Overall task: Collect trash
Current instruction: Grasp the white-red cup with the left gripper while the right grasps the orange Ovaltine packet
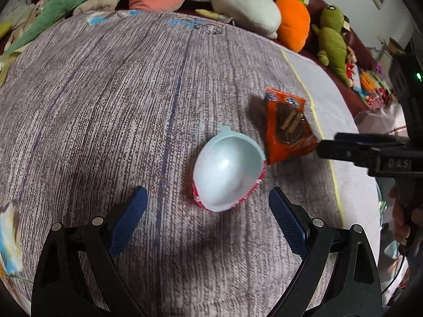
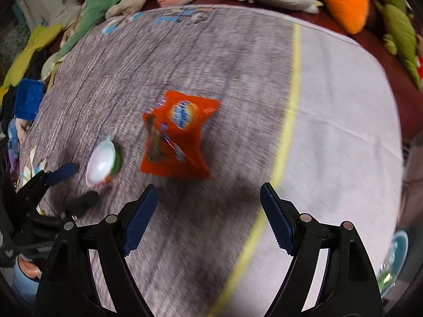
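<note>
Two pieces of trash lying close together on the cloth: an empty plastic cup [image 1: 227, 170], tipped on its side with its pale inside showing and a red printed rim, and just beside it an orange snack wrapper [image 1: 286, 125], flat, one corner nearly at the cup's lip. Left gripper [image 1: 207, 207] spread wide above the cup, nothing between the blue pads [image 1: 130, 220]; right gripper [image 2: 208, 204] likewise wide and empty, angled down just short of the snack wrapper [image 2: 179, 134]. Likely trouble, judging from the layout: so light and round a cup probably rolling or skidding away under a one-sided touch, or crushing under a hard squeeze; thin wrapper lying flat, so pads apt to slide over it or pinch up the cloth with it; both tools converging on neighbouring items, so a fair chance of knocking each other or nudging the other's target. Heavy blur in the right wrist view, so fine aim there hard to judge. Underneath, a mauve-grey streaked tablecloth [image 1: 105, 105] with a yellow stripe [image 2: 290, 105] and a plain pale border. Beyond it, a dark red sofa [image 1: 357, 42] heaped with plush toys [image 1: 246, 5], among them an orange carrot and green frogs. No bin or bag visible in either view.
</note>
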`<state>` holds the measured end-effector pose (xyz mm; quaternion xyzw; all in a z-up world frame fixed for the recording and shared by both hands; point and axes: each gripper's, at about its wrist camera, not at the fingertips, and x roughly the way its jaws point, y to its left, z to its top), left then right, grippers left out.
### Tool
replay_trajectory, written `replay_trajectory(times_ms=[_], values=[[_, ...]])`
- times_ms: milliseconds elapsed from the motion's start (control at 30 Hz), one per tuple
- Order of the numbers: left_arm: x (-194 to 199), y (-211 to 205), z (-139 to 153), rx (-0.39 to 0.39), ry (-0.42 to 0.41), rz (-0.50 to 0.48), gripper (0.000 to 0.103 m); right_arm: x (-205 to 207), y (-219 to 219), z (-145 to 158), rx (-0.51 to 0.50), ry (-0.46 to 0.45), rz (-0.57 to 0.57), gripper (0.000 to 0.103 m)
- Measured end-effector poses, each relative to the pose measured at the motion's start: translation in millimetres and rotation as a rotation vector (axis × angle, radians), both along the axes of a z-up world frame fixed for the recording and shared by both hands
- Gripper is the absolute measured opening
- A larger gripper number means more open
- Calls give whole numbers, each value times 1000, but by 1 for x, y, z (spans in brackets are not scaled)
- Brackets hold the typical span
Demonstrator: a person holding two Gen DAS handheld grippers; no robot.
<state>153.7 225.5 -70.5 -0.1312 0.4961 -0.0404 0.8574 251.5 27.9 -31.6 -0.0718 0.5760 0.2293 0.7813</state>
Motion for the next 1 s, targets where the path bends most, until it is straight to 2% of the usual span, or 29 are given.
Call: replay_trajectory(times_ms=[233,300,333,467,733,800,867,900,1000], values=[[7,4,-4,-3,-3,-6,93,21,29,-19,36,22,37,74],[8,4,-4,-1,-2,-9,93,25,32,-24,49,36,48,57],[9,4,-4,0,-1,-10,93,26,33,-27,60,47,52,43],[12,4,-4,-5,1,-12,93,21,32,-23,73,24,63,32],[21,-11,-2,9,-7,-45,93,10,-7,-3,53,-21,1,31],[24,-16,-2,16,-6,-57,89,5,-20,-1,51,-22,-15,31],[26,-22,-2,83,-2,-50,58,1,-30,0,47,-27,-30,31],[26,-24,-2,103,-3,-43,58,0,-36,1,47,-28,-39,31],[24,-26,1,71,1,-34,58,-7,-52,2,51,-30,-71,31]])
